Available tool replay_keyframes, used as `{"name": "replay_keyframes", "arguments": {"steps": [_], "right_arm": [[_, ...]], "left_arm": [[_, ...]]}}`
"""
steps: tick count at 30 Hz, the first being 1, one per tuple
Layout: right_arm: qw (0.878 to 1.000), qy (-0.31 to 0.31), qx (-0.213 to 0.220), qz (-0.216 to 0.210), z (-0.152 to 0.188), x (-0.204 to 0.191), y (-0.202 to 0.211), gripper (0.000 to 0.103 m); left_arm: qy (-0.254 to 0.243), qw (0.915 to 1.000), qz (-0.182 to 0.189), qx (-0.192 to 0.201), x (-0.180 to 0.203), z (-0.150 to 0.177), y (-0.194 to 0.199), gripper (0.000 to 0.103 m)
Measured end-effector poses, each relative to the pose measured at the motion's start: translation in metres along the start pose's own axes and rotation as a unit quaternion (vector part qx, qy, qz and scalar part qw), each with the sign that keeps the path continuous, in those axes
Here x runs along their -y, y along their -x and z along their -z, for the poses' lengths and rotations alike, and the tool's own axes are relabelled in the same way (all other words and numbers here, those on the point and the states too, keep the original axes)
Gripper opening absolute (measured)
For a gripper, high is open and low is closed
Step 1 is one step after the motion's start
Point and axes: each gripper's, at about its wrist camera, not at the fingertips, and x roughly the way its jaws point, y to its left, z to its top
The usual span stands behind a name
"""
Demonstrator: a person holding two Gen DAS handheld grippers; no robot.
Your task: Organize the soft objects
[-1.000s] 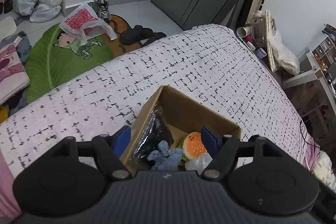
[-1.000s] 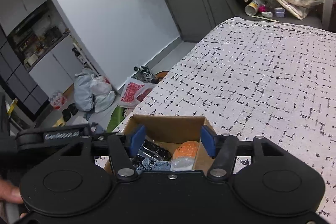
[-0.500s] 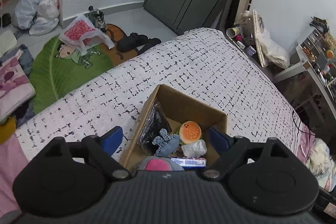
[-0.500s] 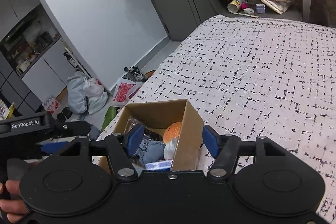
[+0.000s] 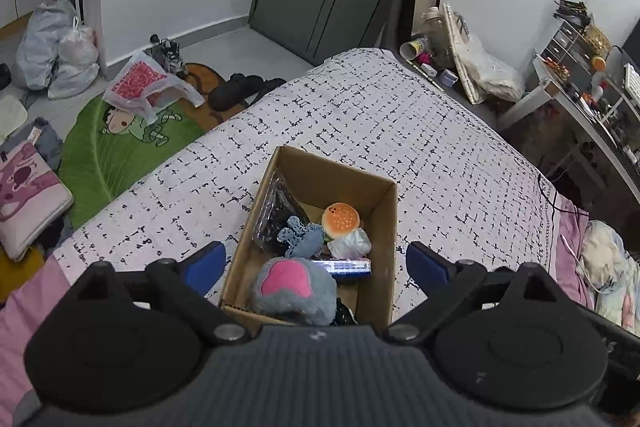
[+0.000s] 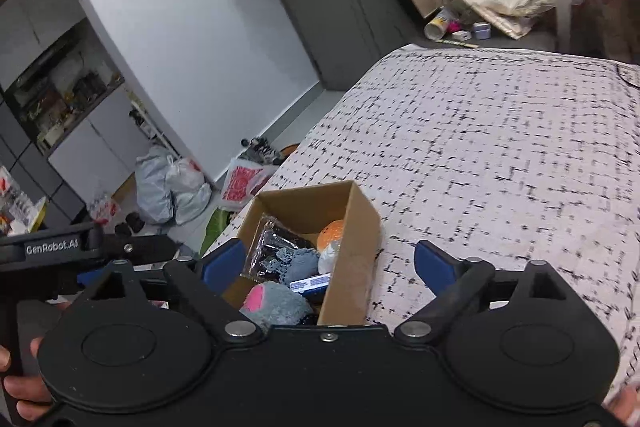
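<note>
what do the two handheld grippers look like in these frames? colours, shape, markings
Both look alike: the left gripper and right gripper each have a black body with two round discs, black linkage arms on silver pivot pins, and blue finger pads. In the right wrist view, the left unit's side bar reads "GenRobot.AI" in white. The left body has a ribbed grey top. Bare fingers show at the edges; no cables or sleeves visible.

The near end of the cardboard box [image 5: 384, 227] and the lower part of the grey plush [image 5: 294, 291] (pink patch on top) sit hidden behind the left gripper's body; the bedspread [image 6: 500, 147] is motion-blurred in the right wrist view
</note>
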Motion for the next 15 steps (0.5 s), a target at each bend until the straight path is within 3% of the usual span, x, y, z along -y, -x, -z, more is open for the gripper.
{"name": "replay_keyframes", "arguments": {"steps": [4,15], "right_arm": [[1.000,-0.008,0.001,0.005,0.003,0.009,0.019,0.103],[1.000,-0.007,0.015,0.005,0.016,0.018,0.067,0.103]], "left_arm": [[-0.014,0.9999,-0.002,0.004,0.006,0.004,0.013,0.099],[-0.039,0.9992,0.000,0.011,0.021,0.023,0.042,0.102]]}}
